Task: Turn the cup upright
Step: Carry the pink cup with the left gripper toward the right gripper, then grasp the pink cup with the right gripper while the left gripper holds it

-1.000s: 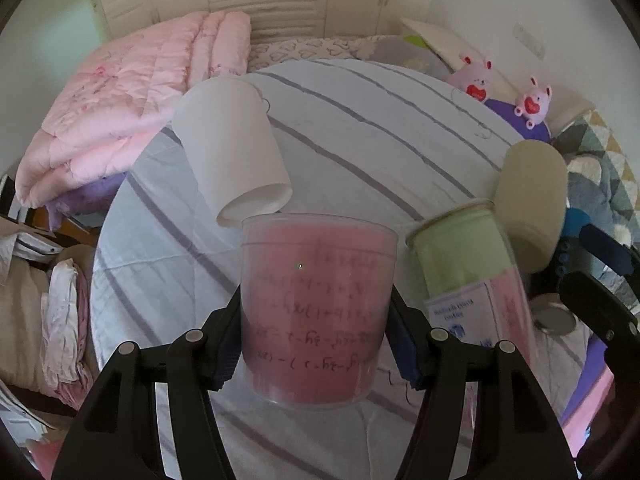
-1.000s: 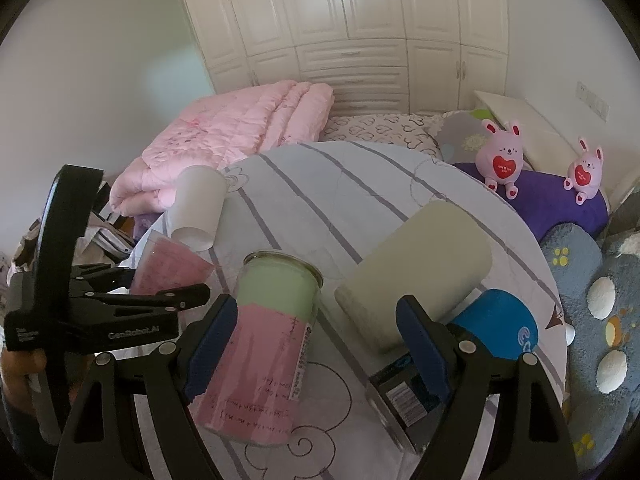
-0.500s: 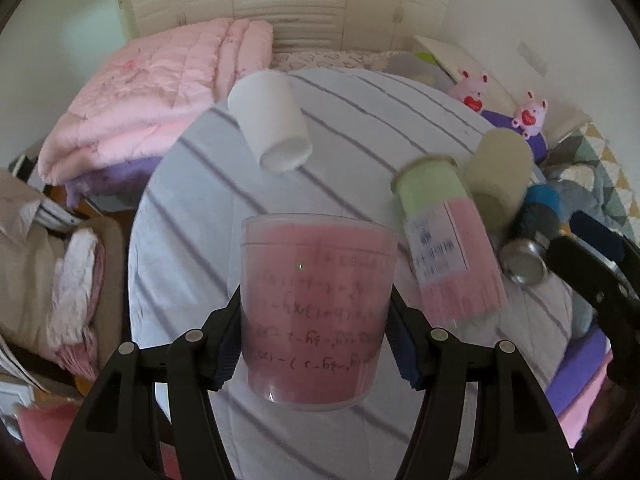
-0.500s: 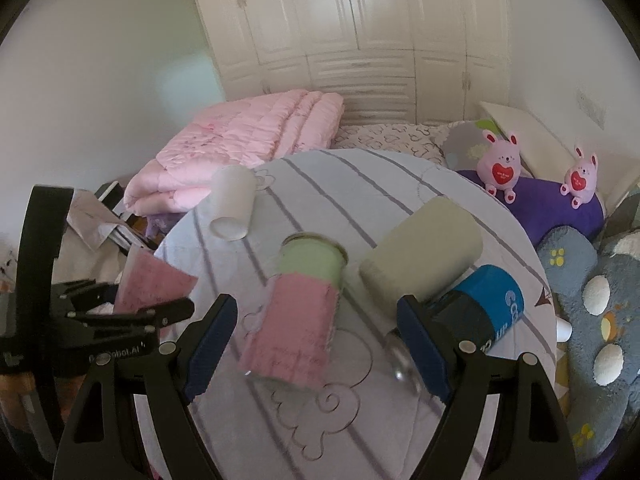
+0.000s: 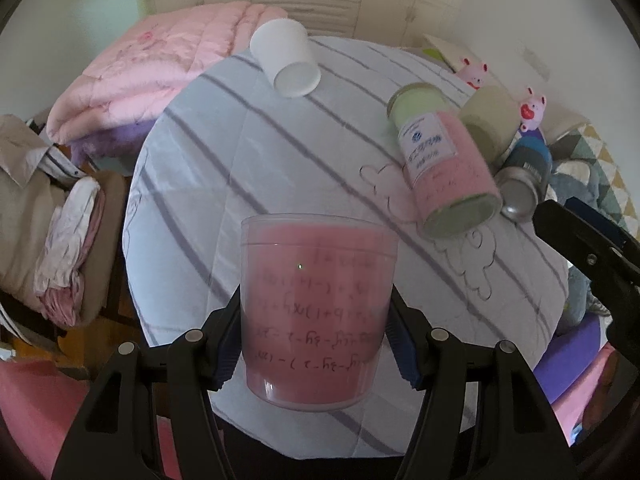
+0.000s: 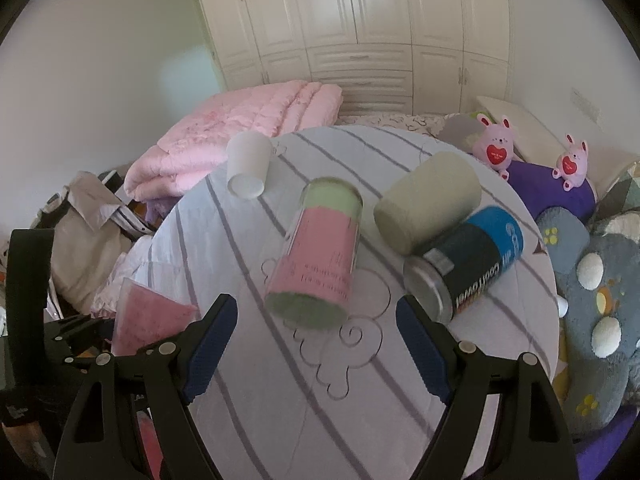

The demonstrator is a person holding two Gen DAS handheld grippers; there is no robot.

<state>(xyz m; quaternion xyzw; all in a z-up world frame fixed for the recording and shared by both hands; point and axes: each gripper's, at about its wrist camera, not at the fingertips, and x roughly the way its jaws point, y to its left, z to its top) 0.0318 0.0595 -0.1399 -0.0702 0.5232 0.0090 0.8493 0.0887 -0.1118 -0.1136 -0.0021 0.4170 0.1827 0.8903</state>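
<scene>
My left claw grips the clear plastic cup with pink lining, held above the near edge of the round striped worktop. My right claw stands wide, holding nothing.

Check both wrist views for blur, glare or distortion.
Left wrist: strong fisheye bending; pink cup between the fingers is fairly sharp, one small glint on it, jar slightly soft. Right wrist: same bending, wardrobe smeared, soft daylight, no hard shadows.
</scene>
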